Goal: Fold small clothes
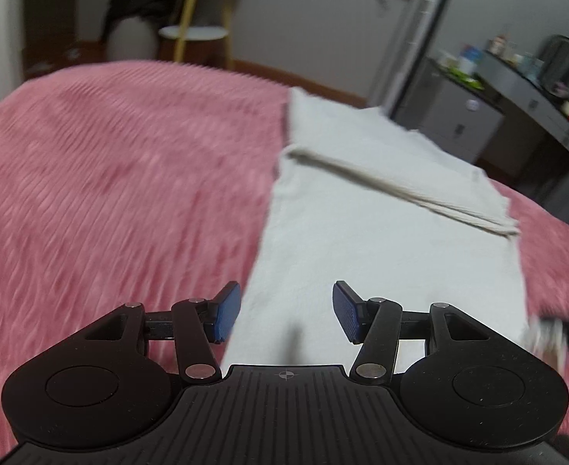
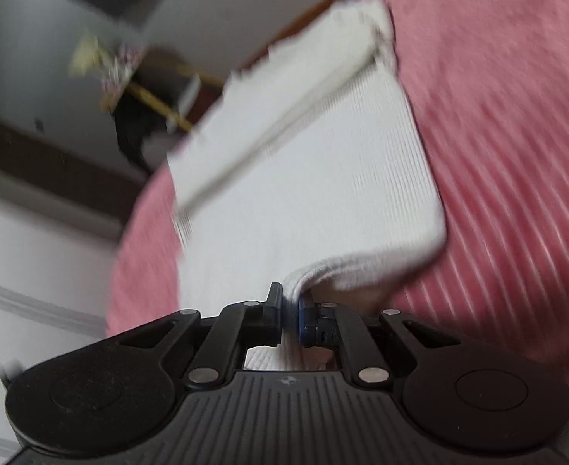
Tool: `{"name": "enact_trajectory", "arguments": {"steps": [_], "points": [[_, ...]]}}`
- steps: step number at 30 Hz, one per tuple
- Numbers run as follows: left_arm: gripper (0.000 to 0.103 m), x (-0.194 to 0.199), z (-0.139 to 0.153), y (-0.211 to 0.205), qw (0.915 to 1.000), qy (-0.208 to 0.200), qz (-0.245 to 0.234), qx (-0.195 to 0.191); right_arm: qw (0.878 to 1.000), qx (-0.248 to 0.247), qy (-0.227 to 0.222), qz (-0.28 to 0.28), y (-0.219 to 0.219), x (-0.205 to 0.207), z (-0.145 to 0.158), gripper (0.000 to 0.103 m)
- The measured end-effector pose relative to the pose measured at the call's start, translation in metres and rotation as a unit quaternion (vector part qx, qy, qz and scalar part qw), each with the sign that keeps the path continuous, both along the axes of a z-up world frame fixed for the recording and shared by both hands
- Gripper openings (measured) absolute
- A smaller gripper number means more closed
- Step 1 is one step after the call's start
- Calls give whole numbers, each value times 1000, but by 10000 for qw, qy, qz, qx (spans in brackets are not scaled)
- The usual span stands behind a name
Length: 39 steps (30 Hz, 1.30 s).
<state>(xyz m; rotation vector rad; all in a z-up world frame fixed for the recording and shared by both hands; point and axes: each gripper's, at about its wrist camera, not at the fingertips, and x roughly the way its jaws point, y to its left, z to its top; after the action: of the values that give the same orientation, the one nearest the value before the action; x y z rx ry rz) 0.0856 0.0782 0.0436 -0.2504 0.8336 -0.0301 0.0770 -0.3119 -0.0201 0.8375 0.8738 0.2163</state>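
One white ribbed garment [image 1: 381, 209] lies flat on the pink ribbed bedspread [image 1: 110, 178], filling the centre and right of the left wrist view; its far end is folded back on itself, the layered edge running diagonally across it. Two grippers show. The left gripper [image 1: 286, 312], at lower centre, stands released over the near end. The right gripper [image 2: 290, 312] is clenched on the garment's near edge, which looks lifted, though blur hampers that view.

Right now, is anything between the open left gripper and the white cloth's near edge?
Nothing visible. The left gripper hangs open over the white cloth with bare fabric between its pads. The right gripper already pinches the other corner.
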Motion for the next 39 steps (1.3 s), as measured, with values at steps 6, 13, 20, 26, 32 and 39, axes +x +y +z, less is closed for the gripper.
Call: {"name": "enact_trajectory", "arguments": {"steps": [6, 13, 20, 26, 32, 39], "points": [[61, 12, 0, -6, 9982, -156, -574, 49, 9943, 316, -251, -986, -28, 58, 1, 7], [73, 31, -2, 2, 9947, -402, -867, 366, 9884, -357, 85, -1471, -40, 107, -32, 11], [77, 42, -17, 15, 9907, -80, -1351, 133, 9753, -1596, -880, -1248, -45, 74, -14, 47], [77, 46, -35, 14, 9908, 612, -1198, -118, 9560, -2637, -1276, -145, -18, 67, -11, 53], [75, 38, -35, 15, 9926, 722, -976, -66, 9455, -2975, -1321, 130, 5, 82, -14, 53], [25, 54, -51, 12, 9915, 1028, -778, -172, 9401, -3213, -1140, 15, 7, 102, -26, 33]]}}
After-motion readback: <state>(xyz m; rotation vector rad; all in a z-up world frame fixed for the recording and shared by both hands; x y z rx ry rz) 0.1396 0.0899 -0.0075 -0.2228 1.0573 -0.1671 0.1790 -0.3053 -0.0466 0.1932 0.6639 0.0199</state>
